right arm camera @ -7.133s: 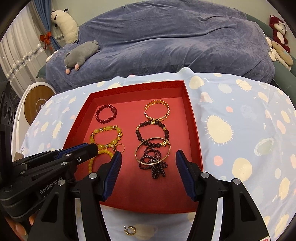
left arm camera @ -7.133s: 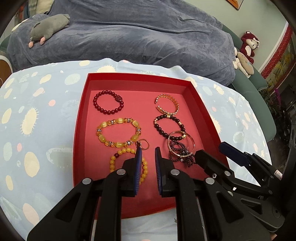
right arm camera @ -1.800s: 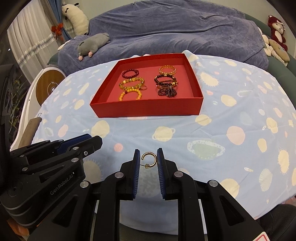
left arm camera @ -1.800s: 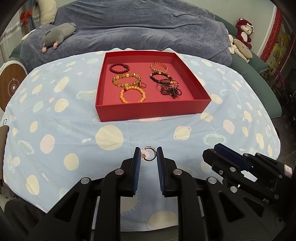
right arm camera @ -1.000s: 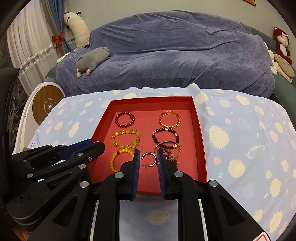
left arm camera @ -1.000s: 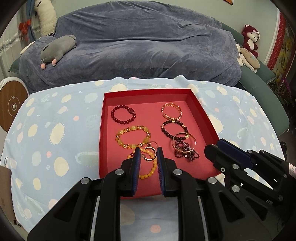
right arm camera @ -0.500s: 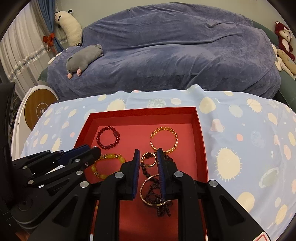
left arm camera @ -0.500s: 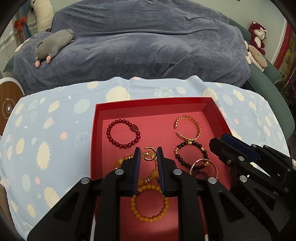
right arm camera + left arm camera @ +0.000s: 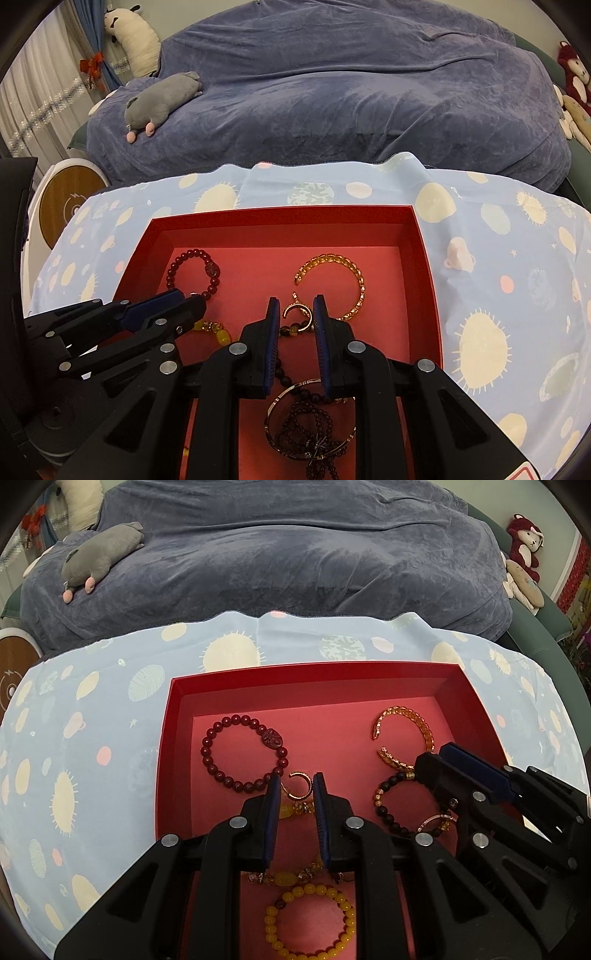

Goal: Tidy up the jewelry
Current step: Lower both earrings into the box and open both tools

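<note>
A red tray [image 9: 310, 672] [image 9: 280, 216] on the spotted blue cloth holds several bracelets. My left gripper [image 9: 295, 786] is shut on a small gold earring [image 9: 300, 793] over the tray's middle, beside the dark red bead bracelet [image 9: 221, 753]. My right gripper [image 9: 295, 308] is shut on another gold earring [image 9: 295, 312], just left of the gold chain bangle [image 9: 343, 277] [image 9: 413, 727]. A yellow bead bracelet [image 9: 306, 919] lies below the left gripper. A thin bangle with a dark bead strand [image 9: 310, 432] lies below the right gripper.
A sofa under a blue-grey cover [image 9: 295, 554] stands behind the table, with a grey plush toy [image 9: 99, 554] on it. A round wooden-faced device [image 9: 70, 203] stands at the left. Plush toys [image 9: 521, 554] sit at the right.
Both grippers have moved forward and lower over the tray, each still holding its earring. The tray looks larger and closer in both views.
</note>
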Tool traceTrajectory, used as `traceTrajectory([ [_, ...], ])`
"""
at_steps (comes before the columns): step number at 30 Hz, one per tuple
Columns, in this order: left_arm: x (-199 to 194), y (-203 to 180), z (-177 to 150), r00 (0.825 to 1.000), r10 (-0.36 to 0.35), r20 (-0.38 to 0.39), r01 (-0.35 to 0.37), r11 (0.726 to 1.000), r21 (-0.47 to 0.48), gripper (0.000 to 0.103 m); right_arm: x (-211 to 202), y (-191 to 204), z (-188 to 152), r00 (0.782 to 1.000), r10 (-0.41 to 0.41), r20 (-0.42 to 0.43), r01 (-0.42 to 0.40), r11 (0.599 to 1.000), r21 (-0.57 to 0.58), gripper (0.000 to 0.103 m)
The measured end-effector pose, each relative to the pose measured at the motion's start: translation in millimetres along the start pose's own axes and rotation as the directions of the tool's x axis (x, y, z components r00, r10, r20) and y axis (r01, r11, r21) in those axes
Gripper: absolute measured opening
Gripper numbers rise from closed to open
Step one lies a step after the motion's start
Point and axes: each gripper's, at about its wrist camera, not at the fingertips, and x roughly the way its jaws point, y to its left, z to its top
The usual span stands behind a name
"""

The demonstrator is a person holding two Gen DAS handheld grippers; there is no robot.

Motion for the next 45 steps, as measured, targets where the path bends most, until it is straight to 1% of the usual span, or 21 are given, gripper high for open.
traceTrajectory([
  [8,3,0,-1,1.000,0.010,-0.002,-0.010,1.000,0.000,0.019,2,-1,-3,1.000,-0.007,-0.007,0.007,1.000,0.006,0.020],
  [10,3,0,-2,1.000,0.012,-0.003,-0.012,1.000,0.003,0.021,2,-1,-4,1.000,-0.007,-0.008,0.007,1.000,0.006,0.020],
  [12,1,0,-3,1.000,0.016,-0.001,-0.016,1.000,0.000,0.027,1,-1,-5,1.000,-0.009,-0.008,0.009,1.000,0.005,0.021],
  [16,-1,-2,-4,1.000,0.015,0.003,-0.015,1.000,-0.003,0.027,-2,0,-6,1.000,-0.011,-0.006,0.011,1.000,0.006,0.022],
  [24,-21,-5,-13,1.000,0.016,0.014,-0.016,1.000,0.002,0.028,-23,5,-15,1.000,-0.023,-0.001,0.023,1.000,0.012,0.024],
  [28,-35,-7,-23,1.000,0.016,0.017,-0.016,1.000,0.000,0.029,-37,8,-24,0.999,-0.040,-0.003,0.040,0.999,0.011,0.026],
  [35,-61,-9,-44,0.999,0.021,0.030,-0.021,1.000,-0.001,0.037,-60,11,-45,0.998,-0.069,-0.002,0.069,0.997,0.023,0.029],
  [37,-66,-10,-50,0.999,0.031,0.034,-0.031,1.000,-0.005,0.041,-67,11,-50,0.997,-0.076,0.000,0.076,0.997,0.028,0.031],
  [39,-71,-10,-55,0.999,0.040,0.034,-0.039,0.999,-0.011,0.047,-73,10,-55,0.996,-0.087,0.002,0.087,0.996,0.034,0.034],
  [40,-74,-9,-58,0.999,0.041,0.036,-0.041,0.999,-0.015,0.049,-76,9,-58,0.996,-0.088,0.003,0.087,0.995,0.039,0.036],
  [42,-78,-9,-61,0.998,0.047,0.041,-0.046,0.999,-0.021,0.056,-82,8,-62,0.996,-0.091,0.005,0.091,0.995,0.049,0.037],
  [45,-86,-9,-66,0.997,0.057,0.052,-0.056,0.998,-0.023,0.060,-89,8,-67,0.995,-0.104,0.009,0.103,0.993,0.049,0.040],
])
